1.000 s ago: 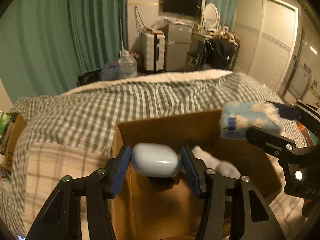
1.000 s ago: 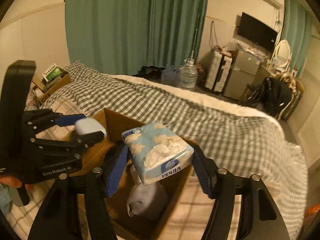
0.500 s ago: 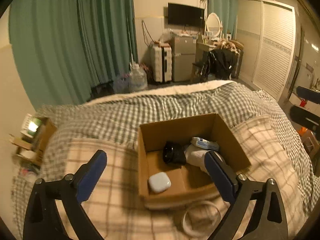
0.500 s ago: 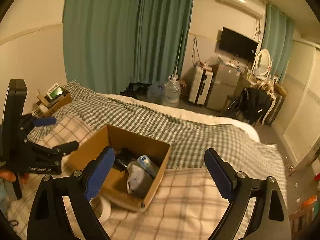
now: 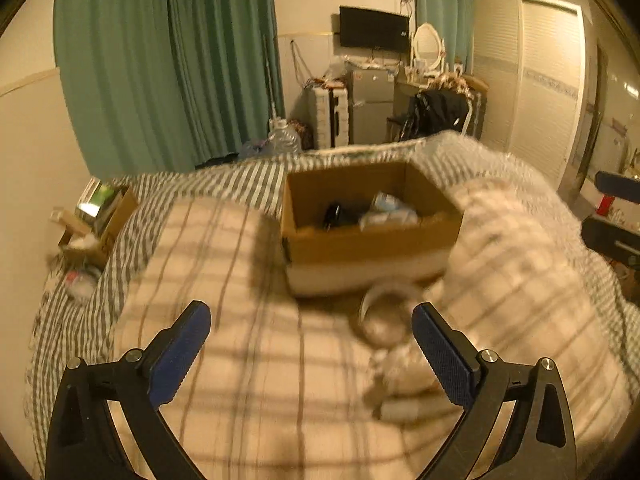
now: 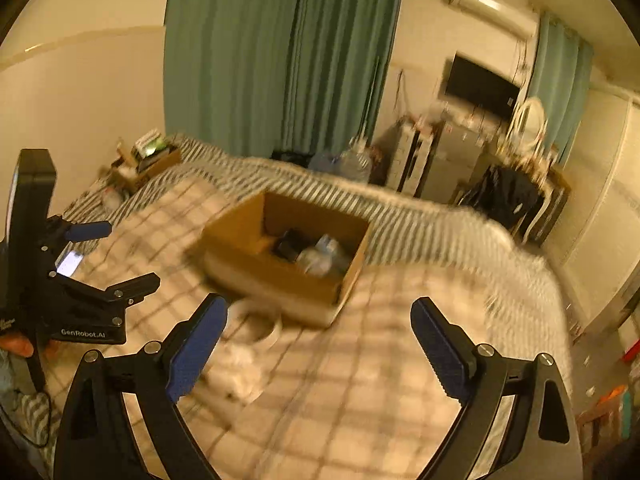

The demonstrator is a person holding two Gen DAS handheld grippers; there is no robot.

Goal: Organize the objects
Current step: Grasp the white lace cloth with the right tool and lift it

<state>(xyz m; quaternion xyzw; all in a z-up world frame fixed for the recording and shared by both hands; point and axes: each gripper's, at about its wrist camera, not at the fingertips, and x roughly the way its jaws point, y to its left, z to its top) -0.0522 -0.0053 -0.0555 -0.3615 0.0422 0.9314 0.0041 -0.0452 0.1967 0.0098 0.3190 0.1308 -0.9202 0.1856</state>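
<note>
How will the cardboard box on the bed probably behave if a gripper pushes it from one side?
The cardboard box sits on a soft checked blanket, so it would probably drag and bunch the fabric rather than slide cleanly. It holds only a few small items, so it is likely light. Its open top walls may flex under a high push, so pushing low seems safer.

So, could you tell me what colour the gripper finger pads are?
Dark blue pads, clearest in the right wrist view.
</note>
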